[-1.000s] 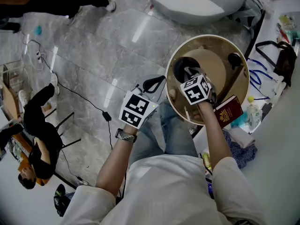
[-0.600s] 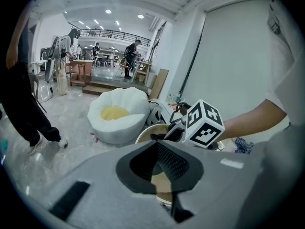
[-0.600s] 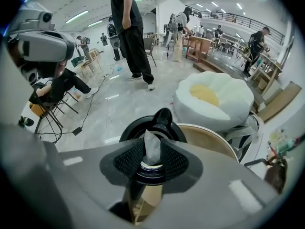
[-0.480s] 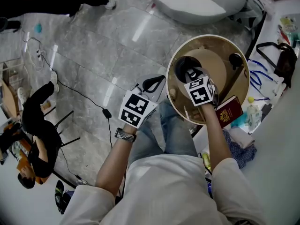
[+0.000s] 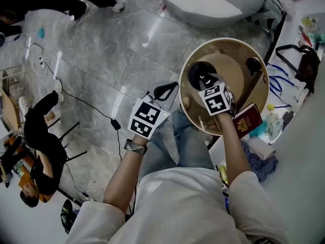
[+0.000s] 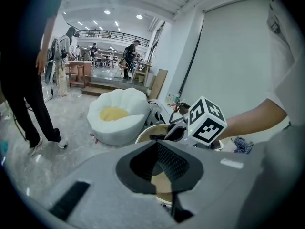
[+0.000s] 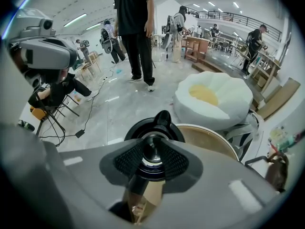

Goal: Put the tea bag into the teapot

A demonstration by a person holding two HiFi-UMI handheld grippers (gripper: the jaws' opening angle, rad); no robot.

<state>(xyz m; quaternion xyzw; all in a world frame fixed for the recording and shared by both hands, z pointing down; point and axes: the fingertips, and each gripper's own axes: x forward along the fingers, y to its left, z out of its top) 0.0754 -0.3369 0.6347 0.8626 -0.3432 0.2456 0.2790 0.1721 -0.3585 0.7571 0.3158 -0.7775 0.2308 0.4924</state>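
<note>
A black teapot (image 5: 197,73) stands on the left part of a round wooden table (image 5: 238,93). My right gripper (image 5: 205,80) hovers directly over it. In the right gripper view the pot's open mouth (image 7: 153,144) shows through the gap between the two ribbed pads (image 7: 128,159), and my right gripper (image 7: 152,157) is open with nothing in it. I see no tea bag; the pot's inside is too dark to tell. My left gripper (image 5: 163,92) hangs off the table over my lap. In its own view the left gripper (image 6: 159,170) is open and empty.
A red booklet (image 5: 247,120) and a small dark object (image 5: 254,64) lie on the table. A white beanbag seat (image 5: 213,1) sits beyond it. A cluttered white counter with a black bag (image 5: 307,65) runs along the right. A seated person (image 5: 43,136) and floor cables (image 5: 91,105) are on the left.
My right gripper shifted slightly to the right above the teapot. My left gripper stayed where it was. The seated person at the left moved a little.
</note>
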